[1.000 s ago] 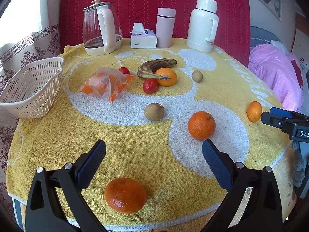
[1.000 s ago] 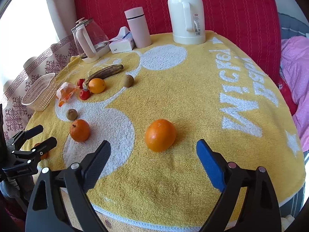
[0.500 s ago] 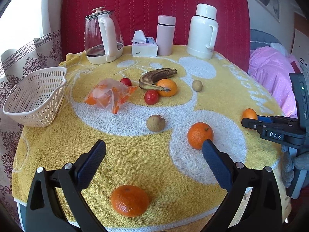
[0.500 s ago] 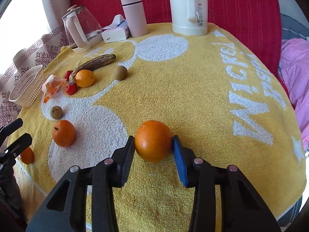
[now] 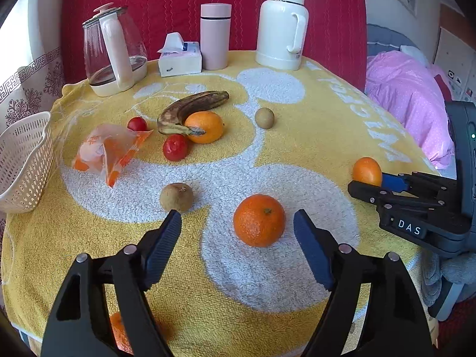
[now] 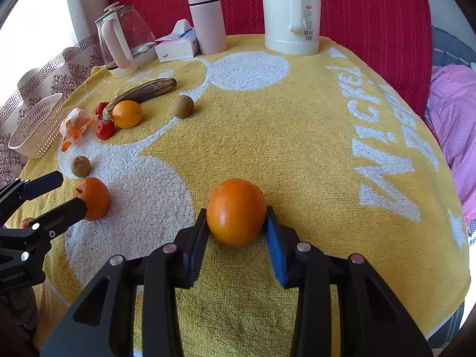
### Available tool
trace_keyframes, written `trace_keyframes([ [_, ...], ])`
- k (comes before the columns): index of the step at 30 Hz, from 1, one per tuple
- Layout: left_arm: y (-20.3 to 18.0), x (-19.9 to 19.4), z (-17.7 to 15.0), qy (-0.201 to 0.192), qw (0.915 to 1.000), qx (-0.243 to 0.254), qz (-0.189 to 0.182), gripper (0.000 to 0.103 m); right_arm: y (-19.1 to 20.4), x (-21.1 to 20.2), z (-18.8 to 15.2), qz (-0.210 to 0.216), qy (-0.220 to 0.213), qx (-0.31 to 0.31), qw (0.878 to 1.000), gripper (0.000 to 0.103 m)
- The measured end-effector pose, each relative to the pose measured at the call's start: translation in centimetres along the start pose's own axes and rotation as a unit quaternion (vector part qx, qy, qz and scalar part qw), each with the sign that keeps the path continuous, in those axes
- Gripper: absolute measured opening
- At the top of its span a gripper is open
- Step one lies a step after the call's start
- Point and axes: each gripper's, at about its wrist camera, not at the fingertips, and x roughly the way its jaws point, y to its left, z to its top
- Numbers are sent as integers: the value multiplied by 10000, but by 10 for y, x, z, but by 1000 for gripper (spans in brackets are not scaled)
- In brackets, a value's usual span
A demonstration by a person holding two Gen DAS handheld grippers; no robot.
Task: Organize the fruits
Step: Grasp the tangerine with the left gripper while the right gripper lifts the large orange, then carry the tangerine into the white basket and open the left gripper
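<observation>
Left wrist view: left gripper (image 5: pixel 237 227) wide, empty, straddling mandarin (image 5: pixel 258 220) on towel (image 5: pixel 312 136) at 6 o'clock. Basket (image 5: pixel 25 160) at 9 o'clock edge; banana (image 5: pixel 190 110) at 11.

Right wrist view: right gripper (image 6: pixel 237 232) narrow, pads pressing orange (image 6: pixel 236 212), which rests on towel, centre.

A looped, matt yellow-and-white terry towel (image 6: pixel 312 136) covers the table. The round orange (image 6: pixel 236 212) has glossy, finely dimpled peel, and the black plastic right gripper (image 6: pixel 236 232) looks matt with ribbed pads. The clear glass kettle (image 5: pixel 114 50) shines, the white perforated plastic basket (image 5: pixel 23 160) is dull, and the crinkled orange plastic bag (image 5: pixel 110 151) gleams. The brown-spotted banana (image 5: pixel 193 110) looks leathery.
</observation>
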Motion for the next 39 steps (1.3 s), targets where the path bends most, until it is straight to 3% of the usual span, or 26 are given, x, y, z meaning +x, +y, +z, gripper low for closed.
trace_keyframes([
  [6, 0, 22, 0, 404, 9986, -171, -303, 54, 1, 0, -1, -33, 2, -40, 10000, 39],
  [10, -2, 19, -1, 295, 9985, -162, -428, 41, 2, 0, -1, -51, 0, -57, 10000, 39],
  [15, -3, 10, -3, 150, 9989, -146, -408, 41, 3, 0, -1, -68, -5, -72, 10000, 39],
  [23, 12, -27, 5, -401, 9987, -203, -250, 41, -2, -3, -1, 54, -67, 61, 9999, 37],
  [30, 60, -63, 17, -930, 9936, -582, 260, 41, -2, -14, -1, 195, -230, 159, 9994, 37],
  [39, 160, -78, 28, -1220, 9740, -1422, 1272, 41, 7, -25, -3, 327, -385, 213, 9985, 37],
])
